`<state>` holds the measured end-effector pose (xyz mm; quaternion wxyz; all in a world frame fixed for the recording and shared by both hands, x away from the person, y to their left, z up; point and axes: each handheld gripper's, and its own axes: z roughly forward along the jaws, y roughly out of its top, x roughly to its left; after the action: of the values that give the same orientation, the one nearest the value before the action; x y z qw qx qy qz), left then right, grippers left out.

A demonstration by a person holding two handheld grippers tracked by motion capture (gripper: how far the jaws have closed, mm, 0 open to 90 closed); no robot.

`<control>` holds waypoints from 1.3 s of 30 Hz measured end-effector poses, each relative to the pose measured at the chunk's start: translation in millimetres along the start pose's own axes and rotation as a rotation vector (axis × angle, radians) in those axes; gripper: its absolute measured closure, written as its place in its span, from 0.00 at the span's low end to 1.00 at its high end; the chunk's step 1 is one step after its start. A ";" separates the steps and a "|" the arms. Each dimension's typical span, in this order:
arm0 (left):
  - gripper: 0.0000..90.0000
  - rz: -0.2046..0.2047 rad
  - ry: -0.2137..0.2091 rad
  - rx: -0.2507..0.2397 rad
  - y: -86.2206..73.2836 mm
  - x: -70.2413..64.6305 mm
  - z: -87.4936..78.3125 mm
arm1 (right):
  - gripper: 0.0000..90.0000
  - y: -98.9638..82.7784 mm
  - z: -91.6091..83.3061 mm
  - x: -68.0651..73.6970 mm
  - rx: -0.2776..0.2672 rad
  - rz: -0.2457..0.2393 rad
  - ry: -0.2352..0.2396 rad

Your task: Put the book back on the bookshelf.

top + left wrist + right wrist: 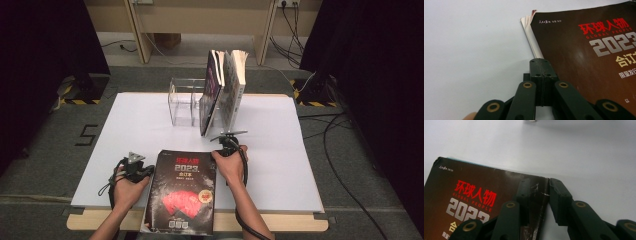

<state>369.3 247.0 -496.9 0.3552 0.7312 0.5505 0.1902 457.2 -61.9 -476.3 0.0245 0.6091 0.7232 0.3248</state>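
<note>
inspection, my two tongs at the near edge of the white table sheet (150,115).

item: thick dark-brown softcover magazine w/ red and silver cover lettering (182,192), lying flat, face up, directly between my tongs, its near end overhanging the table's front edge.

left tongs (541,67): clenched tight, nothing between the jaws. tip sits against the magazine's left page edge near the far corner; touching or just short of it, can't tell for sure. judged purpose: closed jaws act as a stop or pusher so the book won't slide left.

right tongs (540,200): jaws astride the magazine's right edge near its far corner, one over the cover, one off on the sheet side. gap shows btw pads and book, so not gripping yet, released. judged purpose: straddling the spine side to pinch and lift that edge.

beyond both tongs, well apart: clear plastic rack (182,102) w/ two upright books (225,87) leaning in it. likely the destination, hence the magazine lined up in front.

risk: thick book, pinch at one corner may let it sag or slip.
</note>
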 end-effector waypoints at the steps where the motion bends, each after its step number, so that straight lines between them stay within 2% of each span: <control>1: 1.00 0.002 0.001 0.001 0.0 -0.2 0.0 | 0.81 -0.5 -0.1 0.5 -0.001 0.005 -0.001; 7: 1.00 0.003 0.004 0.000 0.0 -0.5 0.0 | 0.86 1.3 -4.4 -1.2 -0.010 -0.003 0.014; 10: 1.00 0.004 0.005 -0.001 -0.2 -0.7 0.0 | 0.85 0.6 -5.0 -1.7 -0.026 -0.007 0.021; 11: 1.00 0.004 0.006 -0.001 -0.2 -0.8 0.0 | 0.82 0.4 -4.1 -2.3 -0.030 -0.010 0.026; 15: 1.00 0.004 0.005 -0.001 -0.2 -0.8 0.0 | 0.76 0.1 0.8 -4.4 -0.023 0.017 0.046; 16: 1.00 0.003 0.005 -0.001 -0.2 -0.6 0.0 | 0.76 0.4 2.1 -5.7 -0.027 0.007 0.047; 17: 1.00 0.004 0.005 -0.001 -0.2 -0.7 0.0 | 0.75 1.2 2.4 -6.1 -0.031 0.026 0.056; 20: 1.00 0.003 0.005 0.000 -0.1 -0.6 0.0 | 0.75 3.3 4.5 -6.7 -0.037 0.042 0.066; 24: 1.00 0.002 0.005 -0.001 -0.2 -0.7 0.0 | 0.75 2.4 5.4 -8.3 -0.054 0.050 0.078; 27: 1.00 0.004 0.008 0.001 0.0 -1.2 0.0 | 0.77 1.0 1.9 -9.8 -0.048 0.091 0.108; 31: 1.00 0.006 0.011 0.002 0.1 -1.5 0.0 | 0.80 2.0 -0.3 -9.9 -0.044 0.083 0.113; 32: 1.00 0.003 0.011 0.001 0.1 -1.6 0.0 | 0.82 2.5 -1.1 -9.3 -0.029 0.094 0.146; 33: 1.00 0.003 0.010 0.001 0.1 -1.6 0.0 | 0.82 2.4 -1.3 -8.9 -0.026 0.102 0.159; 36: 1.00 0.003 0.010 0.001 0.0 -1.4 0.0 | 0.82 2.6 -0.7 -7.9 -0.022 0.080 0.146; 39: 1.00 0.001 0.009 0.000 -0.2 -1.4 0.0 | 0.82 2.5 2.4 -10.3 -0.003 0.084 0.142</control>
<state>368.7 245.7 -496.8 0.3526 0.7306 0.5516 0.1940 463.0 -69.9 -480.6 -0.0397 0.6144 0.6964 0.3688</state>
